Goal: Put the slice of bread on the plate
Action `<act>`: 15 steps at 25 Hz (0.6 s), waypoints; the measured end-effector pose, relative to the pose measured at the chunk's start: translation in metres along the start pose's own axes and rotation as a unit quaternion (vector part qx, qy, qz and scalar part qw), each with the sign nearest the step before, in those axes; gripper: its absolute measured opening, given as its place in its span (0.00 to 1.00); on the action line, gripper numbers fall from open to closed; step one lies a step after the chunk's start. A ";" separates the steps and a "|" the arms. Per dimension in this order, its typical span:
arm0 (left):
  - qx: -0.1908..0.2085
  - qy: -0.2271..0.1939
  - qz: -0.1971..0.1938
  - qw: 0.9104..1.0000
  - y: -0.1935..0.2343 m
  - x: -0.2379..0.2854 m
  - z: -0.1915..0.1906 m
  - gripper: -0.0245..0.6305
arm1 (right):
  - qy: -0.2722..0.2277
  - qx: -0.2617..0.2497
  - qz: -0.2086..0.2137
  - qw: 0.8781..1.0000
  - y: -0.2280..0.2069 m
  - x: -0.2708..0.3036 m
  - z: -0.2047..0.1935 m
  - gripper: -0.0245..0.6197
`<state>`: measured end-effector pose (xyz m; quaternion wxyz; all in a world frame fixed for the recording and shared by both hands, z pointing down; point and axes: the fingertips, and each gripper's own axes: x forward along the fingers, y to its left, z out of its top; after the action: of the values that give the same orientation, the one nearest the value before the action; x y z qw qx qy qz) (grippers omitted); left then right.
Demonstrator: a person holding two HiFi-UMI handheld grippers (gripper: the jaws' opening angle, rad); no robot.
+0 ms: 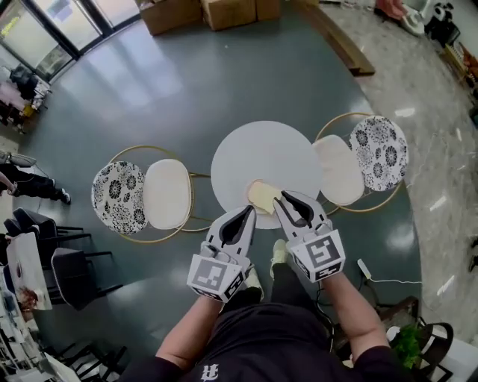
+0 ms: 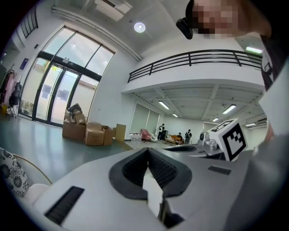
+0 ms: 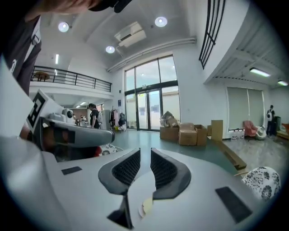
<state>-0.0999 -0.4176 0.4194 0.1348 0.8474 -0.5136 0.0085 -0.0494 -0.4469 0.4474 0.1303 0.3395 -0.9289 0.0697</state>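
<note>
1. At the far left, a chair with a cream seat and a black-and-white patterned back stands just beside the round white table, on its left.
2. The left gripper is held in the person's left hand, raised over the near edge of the table and pointing away from the person. In the left gripper view its ribbed pads meet at the tips, with nothing between them.
3. The slice of bread lies flat on the table, close to its near edge and slightly right of the left gripper's tip. No gripper holds it.
4. The right gripper is beside the left one, held up over the table. In the head view its tip overlaps the right edge of the slice. In the right gripper view its pads stand a narrow gap apart, parallel, and the gap is empty.
5. At the right, a second chair of the same kind stands against the table's right side, with its patterned back on the far right.
6. Cardboard boxes sit on the grey floor far beyond the table.
</note>
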 end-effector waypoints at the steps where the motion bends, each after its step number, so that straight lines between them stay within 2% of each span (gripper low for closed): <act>1: 0.002 -0.007 -0.002 1.000 -0.004 -0.003 0.009 0.05 | -0.013 0.009 0.001 1.000 0.005 -0.006 0.012 0.15; 9: 0.018 -0.055 -0.030 0.998 -0.033 -0.023 0.064 0.05 | -0.082 0.068 -0.002 0.994 0.032 -0.047 0.074 0.08; 15: 0.021 -0.074 -0.053 0.996 -0.052 -0.036 0.088 0.05 | -0.112 0.079 -0.012 0.991 0.042 -0.068 0.099 0.05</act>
<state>-0.0821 -0.3846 0.3178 0.0792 0.8745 -0.4759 -0.0506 -0.0460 -0.3949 0.3313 -0.0007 0.3651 -0.9252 0.1032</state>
